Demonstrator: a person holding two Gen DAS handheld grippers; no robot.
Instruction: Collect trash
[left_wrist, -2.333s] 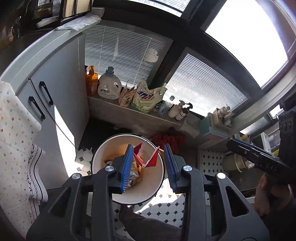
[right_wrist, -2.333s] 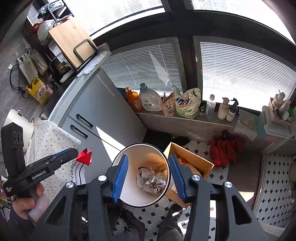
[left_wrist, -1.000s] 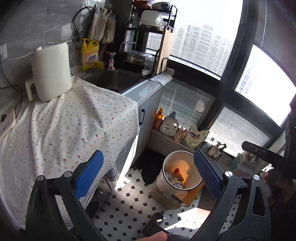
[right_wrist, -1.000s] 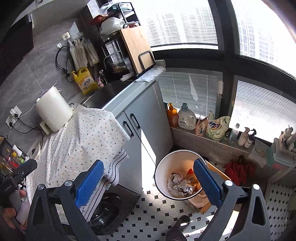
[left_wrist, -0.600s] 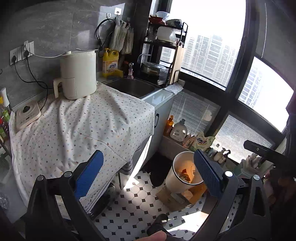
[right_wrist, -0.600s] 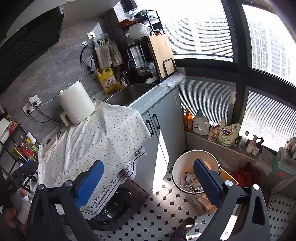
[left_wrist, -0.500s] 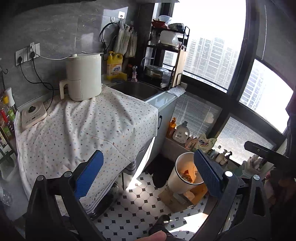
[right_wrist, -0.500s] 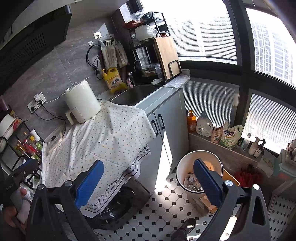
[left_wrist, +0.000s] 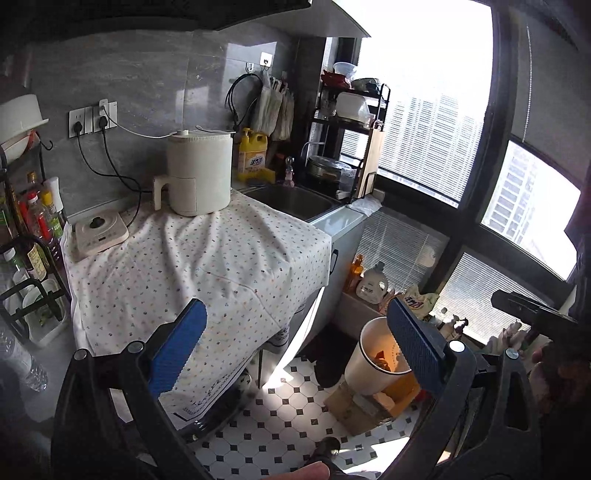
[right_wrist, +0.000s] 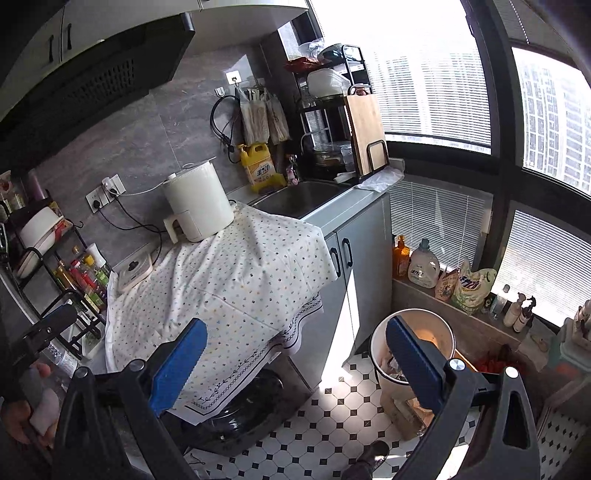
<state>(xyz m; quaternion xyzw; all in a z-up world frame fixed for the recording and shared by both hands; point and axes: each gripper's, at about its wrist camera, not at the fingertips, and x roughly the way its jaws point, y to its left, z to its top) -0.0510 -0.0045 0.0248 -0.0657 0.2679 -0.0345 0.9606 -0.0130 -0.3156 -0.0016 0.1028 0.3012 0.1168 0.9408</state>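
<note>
A white trash bin stands on the tiled floor by the window, with crumpled wrappers inside; in the right wrist view the trash bin sits partly behind the right blue finger. My left gripper is open and empty, raised well above the floor and pointing at the cloth-covered counter. My right gripper is also open with nothing between its fingers. No loose trash shows on the cloth-covered counter.
A white kettle-like appliance and a small white scale sit on the cloth. A sink lies beyond. A cardboard box sits under the bin. Bottles line the window ledge. A bottle rack stands left.
Both grippers have lifted away from the bin and swung up and left toward the counter. The left gripper let go of the red wrapper, which now lies in the bin, and both jaws opened wide.
</note>
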